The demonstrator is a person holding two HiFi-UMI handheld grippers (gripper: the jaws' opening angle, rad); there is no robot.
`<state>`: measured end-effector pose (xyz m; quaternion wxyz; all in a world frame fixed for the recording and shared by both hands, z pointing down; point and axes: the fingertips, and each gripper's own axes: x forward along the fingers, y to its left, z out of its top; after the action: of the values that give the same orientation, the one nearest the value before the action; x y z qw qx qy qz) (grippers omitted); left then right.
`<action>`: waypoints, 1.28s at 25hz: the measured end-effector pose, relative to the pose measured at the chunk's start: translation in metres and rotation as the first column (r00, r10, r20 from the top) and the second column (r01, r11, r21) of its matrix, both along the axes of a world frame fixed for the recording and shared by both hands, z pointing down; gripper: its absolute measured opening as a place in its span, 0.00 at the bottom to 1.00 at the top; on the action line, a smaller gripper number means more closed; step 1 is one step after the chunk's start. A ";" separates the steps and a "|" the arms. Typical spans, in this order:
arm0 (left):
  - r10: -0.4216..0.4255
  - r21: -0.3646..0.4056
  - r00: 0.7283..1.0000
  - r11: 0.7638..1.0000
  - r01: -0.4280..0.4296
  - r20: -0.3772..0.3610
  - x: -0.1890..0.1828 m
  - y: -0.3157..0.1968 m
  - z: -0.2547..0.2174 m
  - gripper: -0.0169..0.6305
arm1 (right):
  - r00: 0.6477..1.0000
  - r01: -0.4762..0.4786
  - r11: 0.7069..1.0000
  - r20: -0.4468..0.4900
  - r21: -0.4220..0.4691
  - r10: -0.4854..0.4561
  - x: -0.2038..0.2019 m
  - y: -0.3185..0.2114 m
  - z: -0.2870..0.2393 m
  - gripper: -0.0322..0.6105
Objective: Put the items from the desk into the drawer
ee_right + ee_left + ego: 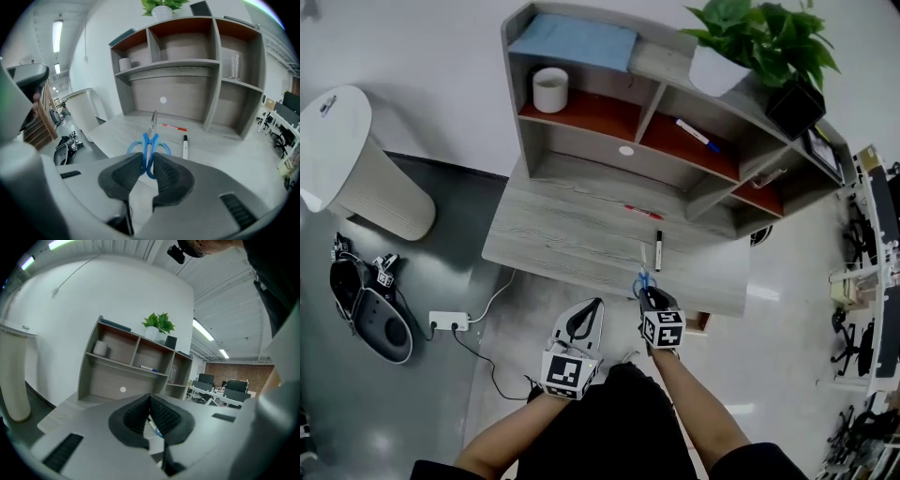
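The right tool [149, 165] had its jaws narrowed onto the blue handles of the scissors [150, 139], blades pointing far over the near edge of the table [553, 239]. Just far and right of the scissors lay a black marker [185, 146], and farther still a red pen [174, 127], both apart from the tool. The left tool [150, 414] hung to the left, short of the table's near edge, jaw tips together on nothing. The left half of the table was bare.

Office: shelved desk [581, 239], monitors [206, 378], swivel chairs [847, 339].
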<state>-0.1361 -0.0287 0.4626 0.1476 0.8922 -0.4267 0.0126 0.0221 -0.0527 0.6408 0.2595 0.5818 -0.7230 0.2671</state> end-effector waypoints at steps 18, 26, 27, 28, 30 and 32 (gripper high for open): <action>-0.003 -0.030 0.998 1.000 0.005 0.056 0.144 0.100 0.019 0.03 | 0.998 0.050 0.998 0.043 -0.049 -0.048 0.117 0.124 0.032 0.18; -0.034 -0.051 0.997 0.998 0.038 0.076 0.188 0.145 0.032 0.03 | 0.992 0.123 0.990 0.029 -0.075 -0.121 0.159 0.173 0.056 0.18; -0.040 -0.053 0.996 0.998 0.044 0.076 0.192 0.150 0.033 0.03 | 0.991 0.134 0.988 0.028 -0.083 -0.132 0.162 0.179 0.058 0.18; -0.041 -0.053 0.996 0.998 0.045 0.078 0.197 0.154 0.035 0.03 | 0.989 0.147 0.985 0.027 -0.092 -0.145 0.165 0.186 0.061 0.18; -0.031 -0.051 0.996 0.998 0.035 0.088 0.208 0.159 0.039 0.03 | 0.985 0.173 0.979 0.017 -0.107 -0.172 0.171 0.195 0.070 0.18; -0.021 -0.055 0.996 0.998 0.027 0.092 0.218 0.162 0.043 0.03 | 0.982 0.188 0.975 0.006 -0.120 -0.188 0.177 0.204 0.078 0.18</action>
<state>0.0814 0.1337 0.5059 0.1532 0.8809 -0.4432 0.0636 0.1993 0.1512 0.7192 0.3200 0.4949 -0.7568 0.2828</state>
